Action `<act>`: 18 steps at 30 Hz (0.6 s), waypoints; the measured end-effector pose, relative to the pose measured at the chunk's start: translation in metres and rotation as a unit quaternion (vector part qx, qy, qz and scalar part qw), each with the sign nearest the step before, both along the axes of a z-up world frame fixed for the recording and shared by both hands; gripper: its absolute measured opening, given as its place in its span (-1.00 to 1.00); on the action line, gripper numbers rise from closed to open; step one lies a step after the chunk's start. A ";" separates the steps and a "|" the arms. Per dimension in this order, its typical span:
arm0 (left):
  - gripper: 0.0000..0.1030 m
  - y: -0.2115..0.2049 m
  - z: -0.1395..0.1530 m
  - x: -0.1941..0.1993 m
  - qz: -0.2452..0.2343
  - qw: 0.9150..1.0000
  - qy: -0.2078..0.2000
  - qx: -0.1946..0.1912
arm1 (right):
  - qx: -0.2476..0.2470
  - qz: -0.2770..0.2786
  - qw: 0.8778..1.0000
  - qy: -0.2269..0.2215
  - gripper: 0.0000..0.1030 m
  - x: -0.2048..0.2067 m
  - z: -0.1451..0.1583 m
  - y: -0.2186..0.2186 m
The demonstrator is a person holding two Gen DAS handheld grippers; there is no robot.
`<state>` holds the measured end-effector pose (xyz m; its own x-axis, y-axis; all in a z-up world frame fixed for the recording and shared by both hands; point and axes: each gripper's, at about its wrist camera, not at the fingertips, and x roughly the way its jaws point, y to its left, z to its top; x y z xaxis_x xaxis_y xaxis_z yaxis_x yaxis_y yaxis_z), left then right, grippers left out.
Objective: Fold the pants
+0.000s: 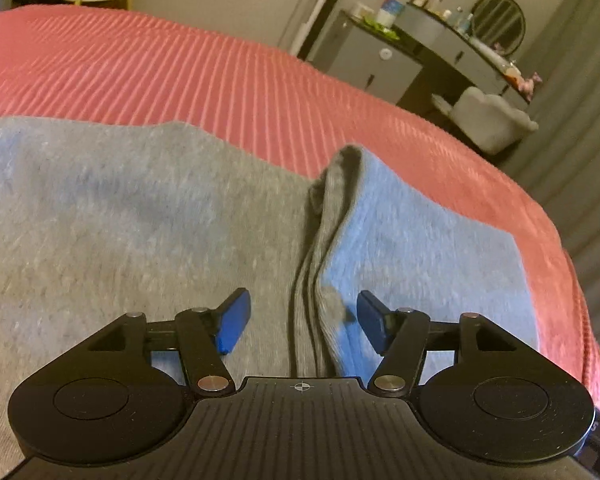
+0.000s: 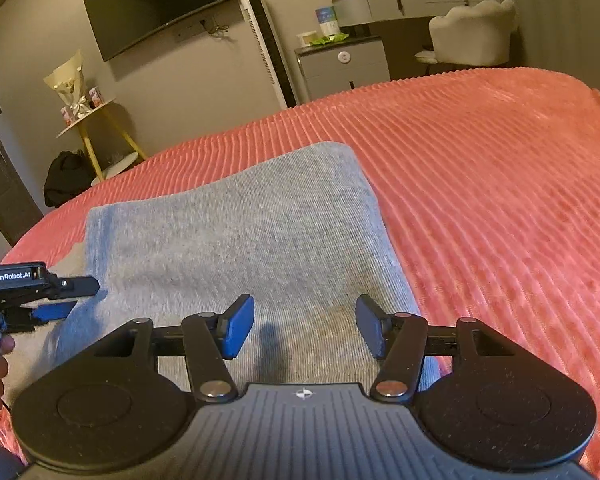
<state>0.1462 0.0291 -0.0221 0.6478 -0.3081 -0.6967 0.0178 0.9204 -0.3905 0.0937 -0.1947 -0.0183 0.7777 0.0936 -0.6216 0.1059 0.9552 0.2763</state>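
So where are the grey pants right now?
The grey pants lie flat on the pink bedspread, under both open tongs, with a raised fold in the left wrist view.

grey pants [image 2: 236,248], ribbed coral bedspread [image 2: 480,184]

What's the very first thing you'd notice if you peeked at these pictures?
The big ribbed pink blanket fills most of the bed. On it lie the gray pants, already folded into a block. Both grippers are open over them: the right gripper in front, the left gripper at the left edge.
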 end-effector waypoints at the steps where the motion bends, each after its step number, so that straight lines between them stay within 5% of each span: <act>1: 0.28 -0.002 0.000 -0.001 -0.005 1.000 -0.001 0.003 | 0.000 0.001 1.000 0.000 0.15 0.000 0.000 -0.001; 6: 0.23 -0.015 -0.004 0.000 -0.018 1.000 0.002 0.006 | 0.003 0.001 1.000 0.002 0.17 0.001 -0.001 -0.001; 10: -0.11 -0.021 -0.005 0.006 -0.024 1.000 0.003 0.000 | 0.003 0.002 1.000 0.003 0.20 0.002 -0.002 0.001; 18: -0.26 -0.013 -0.018 0.014 -0.026 0.999 0.003 -0.036 | -0.018 0.013 1.000 -0.017 0.57 0.003 -0.001 0.009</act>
